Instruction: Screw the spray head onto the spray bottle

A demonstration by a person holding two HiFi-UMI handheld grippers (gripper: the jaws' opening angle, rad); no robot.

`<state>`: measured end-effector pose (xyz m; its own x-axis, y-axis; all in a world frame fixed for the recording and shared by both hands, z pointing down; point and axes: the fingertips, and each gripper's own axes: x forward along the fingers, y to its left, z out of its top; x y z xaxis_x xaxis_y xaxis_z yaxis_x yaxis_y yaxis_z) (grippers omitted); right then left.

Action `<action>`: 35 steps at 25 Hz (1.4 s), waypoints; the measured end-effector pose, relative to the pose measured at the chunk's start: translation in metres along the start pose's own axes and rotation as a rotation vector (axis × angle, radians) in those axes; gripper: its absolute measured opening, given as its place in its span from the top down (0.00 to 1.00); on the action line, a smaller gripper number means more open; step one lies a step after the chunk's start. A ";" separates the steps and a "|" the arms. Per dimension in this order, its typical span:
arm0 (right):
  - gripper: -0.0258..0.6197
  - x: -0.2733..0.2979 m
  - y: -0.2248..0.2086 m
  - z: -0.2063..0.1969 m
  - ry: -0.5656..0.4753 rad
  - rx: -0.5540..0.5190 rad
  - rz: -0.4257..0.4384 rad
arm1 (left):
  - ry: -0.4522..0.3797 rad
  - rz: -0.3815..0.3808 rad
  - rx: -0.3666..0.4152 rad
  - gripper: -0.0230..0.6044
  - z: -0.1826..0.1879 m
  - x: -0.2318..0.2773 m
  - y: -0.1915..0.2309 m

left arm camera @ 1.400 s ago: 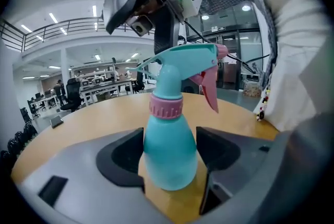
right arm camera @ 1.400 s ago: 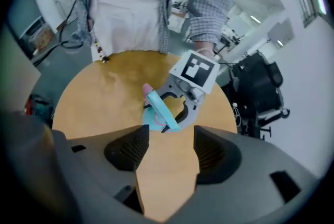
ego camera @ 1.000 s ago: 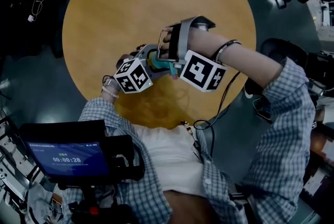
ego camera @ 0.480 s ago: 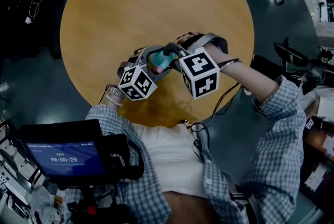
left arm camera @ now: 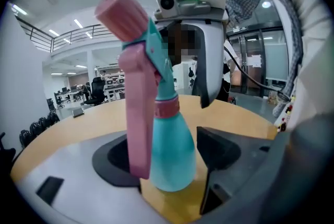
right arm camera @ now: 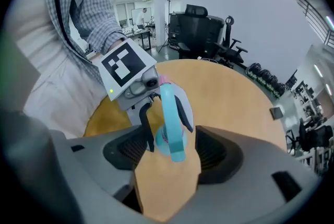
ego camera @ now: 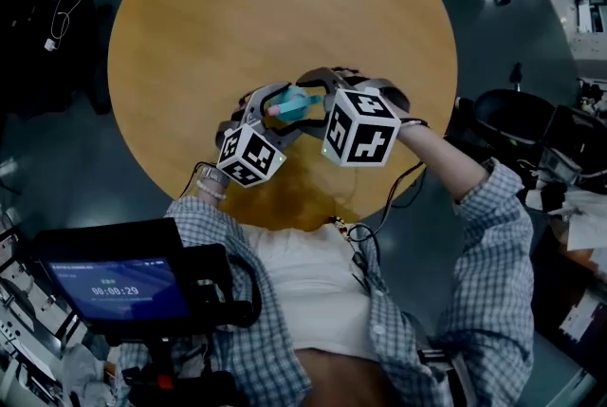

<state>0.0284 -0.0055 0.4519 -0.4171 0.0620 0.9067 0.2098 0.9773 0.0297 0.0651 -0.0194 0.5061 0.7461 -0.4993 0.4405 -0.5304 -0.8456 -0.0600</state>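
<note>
**Spray top is on the bottle, maybe not tight yet**

The left tongs (left arm camera: 167,157) are clamped on the blue-green bottle (left arm camera: 175,137), which stands between their 2 pads over the round table (left arm camera: 78,124). The right tongs (right arm camera: 172,152) point down at it from above. Their jaws have just been opening and are wide apart, with the spray top (right arm camera: 169,113) between them but not touched. The spray top's pink ring (left arm camera: 168,107) sits down on the bottle's neck, so most of the job looks done. I cannot tell if it is tight. I think 1 or 2 more twists may be left.
</note>
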 end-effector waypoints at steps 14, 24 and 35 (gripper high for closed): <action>0.50 -0.060 -0.033 -0.072 -0.530 0.655 -0.321 | -0.066 0.168 -0.295 0.41 -0.040 -0.068 0.035; 0.97 -0.041 0.038 -0.085 -0.735 0.973 -0.666 | -0.171 0.367 -0.525 0.96 -0.038 -0.131 0.029; 0.97 -0.016 0.064 -0.057 -0.761 0.992 -0.662 | -0.129 0.301 -0.487 0.96 -0.033 -0.118 -0.022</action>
<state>0.0989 0.0448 0.4636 -0.6263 -0.6764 0.3875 -0.7769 0.5828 -0.2383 -0.0245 0.0647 0.4855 0.5603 -0.7490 0.3536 -0.8279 -0.4935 0.2665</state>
